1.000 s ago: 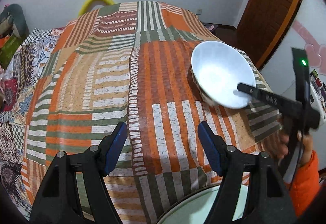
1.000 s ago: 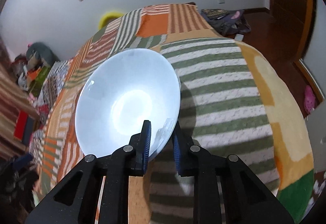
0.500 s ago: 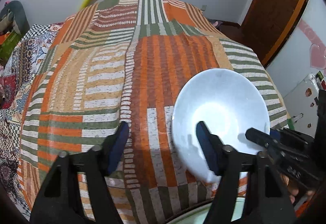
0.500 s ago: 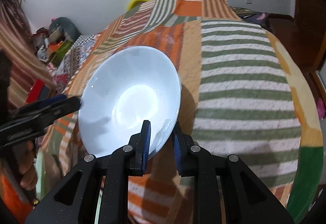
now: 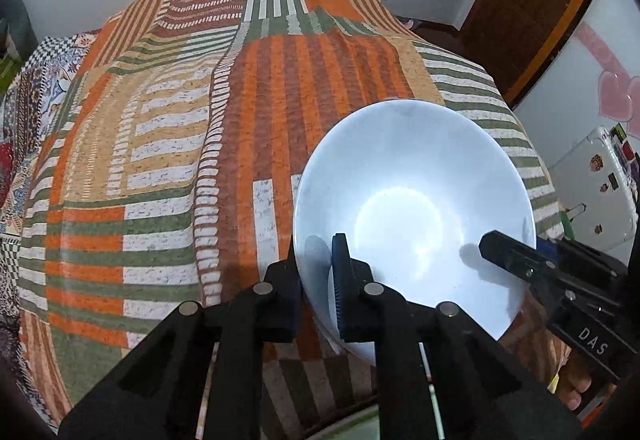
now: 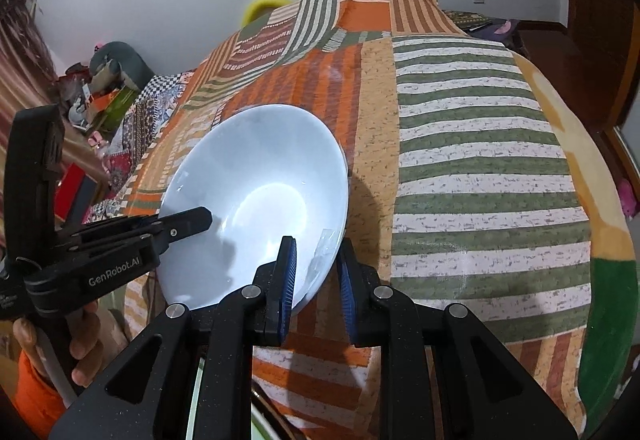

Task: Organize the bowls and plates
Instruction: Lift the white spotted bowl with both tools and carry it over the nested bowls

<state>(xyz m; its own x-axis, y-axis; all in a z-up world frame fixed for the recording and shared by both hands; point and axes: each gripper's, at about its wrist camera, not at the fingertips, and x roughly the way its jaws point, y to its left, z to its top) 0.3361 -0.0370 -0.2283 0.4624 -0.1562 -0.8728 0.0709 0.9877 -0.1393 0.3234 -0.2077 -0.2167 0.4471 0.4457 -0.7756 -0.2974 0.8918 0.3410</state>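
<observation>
A white bowl (image 5: pixel 412 208) fills the lower right of the left wrist view, held tilted above a striped patchwork bed cover (image 5: pixel 168 144). Both tools are clamped on its rim: the left tool (image 5: pixel 318 272) on the near left edge, the right tool (image 6: pixel 316 272) on the opposite edge. Judging from this, the bowl is mid-handover or being carried two-handed and not yet set down; a pale rim (image 5: pixel 352 426) at the bottom edge may be another dish, so sorting looks barely begun.

White bowl (image 5: pixel 412 200); patchwork cloth (image 5: pixel 168 144) orange, green, tan stripes; black grippers, blue pads (image 6: pixel 289 280).
</observation>
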